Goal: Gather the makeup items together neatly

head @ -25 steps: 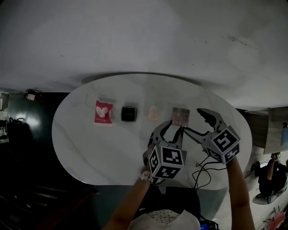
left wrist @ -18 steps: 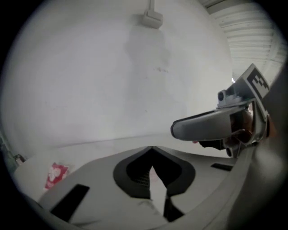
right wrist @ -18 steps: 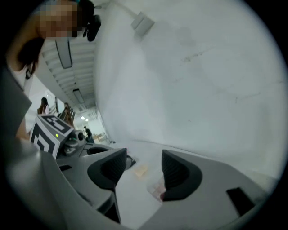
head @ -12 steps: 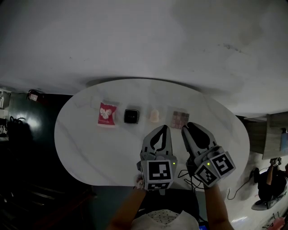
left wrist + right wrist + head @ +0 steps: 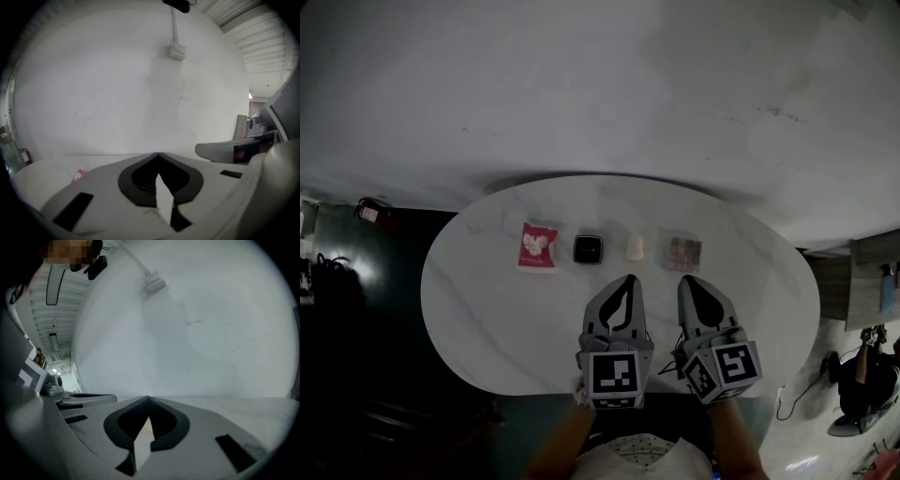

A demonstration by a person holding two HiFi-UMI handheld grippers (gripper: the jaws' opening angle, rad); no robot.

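Note:
Four makeup items lie in a row on the white oval table (image 5: 478,300): a red packet (image 5: 537,246), a black compact (image 5: 588,249), a beige sponge (image 5: 635,247) and an eyeshadow palette (image 5: 683,253). My left gripper (image 5: 627,278) hovers just nearer than the sponge, shut and empty. My right gripper (image 5: 687,279) hangs beside it, below the palette; its jaws have just been closing with nothing between them, and they now meet. In the left gripper view the jaws (image 5: 158,153) touch at the tip and a corner of the red packet (image 5: 78,176) shows. The right gripper view shows the jaws (image 5: 149,398) joined.
A plain white wall (image 5: 600,84) rises behind the table. Dark furniture (image 5: 356,309) stands to the left. Cables (image 5: 661,361) trail at the table's near edge between my hands. A wall box with a conduit (image 5: 177,50) sits high up.
Both grippers went from open to shut and drew back from the row toward the near edge. They now sit side by side, pointing at the wall.

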